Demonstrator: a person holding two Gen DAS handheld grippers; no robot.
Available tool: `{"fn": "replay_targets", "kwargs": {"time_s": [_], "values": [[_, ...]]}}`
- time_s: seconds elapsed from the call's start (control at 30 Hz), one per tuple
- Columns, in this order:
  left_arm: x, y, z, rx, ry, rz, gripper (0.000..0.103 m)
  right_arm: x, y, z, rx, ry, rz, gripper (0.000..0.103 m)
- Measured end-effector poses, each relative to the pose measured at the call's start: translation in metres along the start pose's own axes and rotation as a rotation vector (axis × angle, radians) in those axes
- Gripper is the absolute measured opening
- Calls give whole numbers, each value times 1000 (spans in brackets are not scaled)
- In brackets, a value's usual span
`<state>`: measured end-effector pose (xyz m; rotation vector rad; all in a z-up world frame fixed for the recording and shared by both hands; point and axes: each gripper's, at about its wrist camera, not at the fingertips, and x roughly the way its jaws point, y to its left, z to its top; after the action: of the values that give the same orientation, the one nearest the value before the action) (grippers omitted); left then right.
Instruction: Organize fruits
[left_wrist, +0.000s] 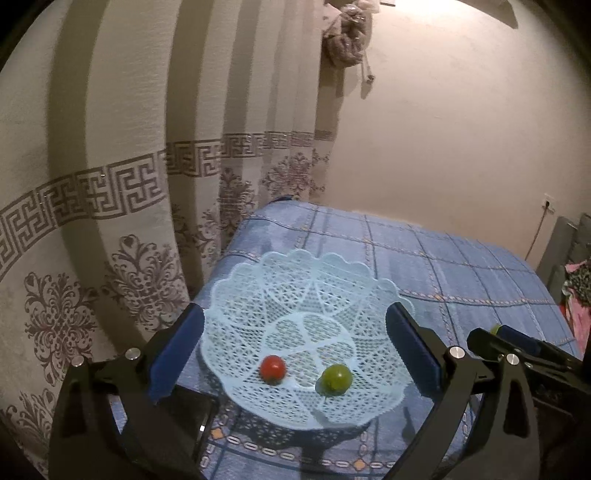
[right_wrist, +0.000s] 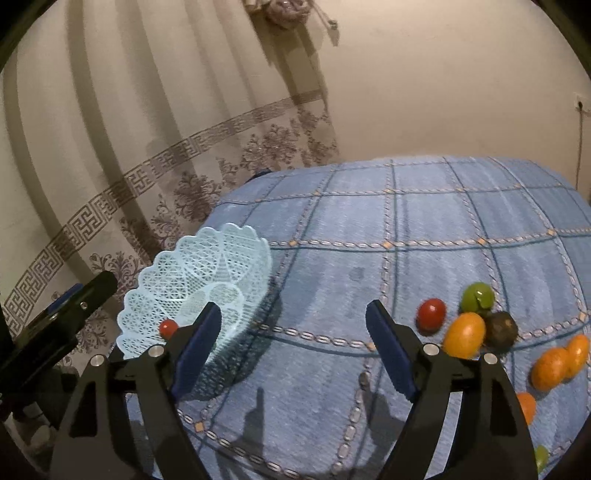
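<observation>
A pale blue lattice basket (left_wrist: 295, 280) stands near the table's left edge. Inside it lie a red fruit (left_wrist: 272, 367) and a green fruit (left_wrist: 335, 377). My left gripper (left_wrist: 295, 343) is open, one finger on each side of the basket, holding nothing. My right gripper (right_wrist: 293, 332) is open and empty above the cloth, just right of the basket (right_wrist: 207, 273). To its right lie loose fruits: a red one (right_wrist: 431, 314), a green one (right_wrist: 477, 297), a yellow-orange one (right_wrist: 463, 334), a dark one (right_wrist: 500, 328) and several orange ones (right_wrist: 550, 369).
A blue checked cloth (right_wrist: 369, 221) covers the table. A patterned curtain (left_wrist: 110, 184) hangs close behind the basket and the table's left edge. A plain wall (left_wrist: 461, 129) is at the back. Another green fruit (right_wrist: 541, 458) lies at the near right edge.
</observation>
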<state>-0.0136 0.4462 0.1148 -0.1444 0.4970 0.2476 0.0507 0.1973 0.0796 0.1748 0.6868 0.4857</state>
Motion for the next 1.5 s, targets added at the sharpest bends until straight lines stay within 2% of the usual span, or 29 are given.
{"fn": "replay_targets", "kwargs": {"time_s": [0.33,0.67,0.97,1.27,1.5], "values": [[7,-32,-10,51,47,-46,100,-20,-36,-8,28,-6,-59,80],[12,-68,-13,115,72,-79,100,-46,-92,-15,91,-20,-152,80],[21,-114,-18,181,102,-120,100,-72,-148,-16,152,-57,-257,80],[44,-164,-35,246,173,-180,100,-79,-196,-29,213,-32,-347,80],[59,-198,-46,296,215,-237,100,-76,-217,-33,250,-23,-352,80]]}}
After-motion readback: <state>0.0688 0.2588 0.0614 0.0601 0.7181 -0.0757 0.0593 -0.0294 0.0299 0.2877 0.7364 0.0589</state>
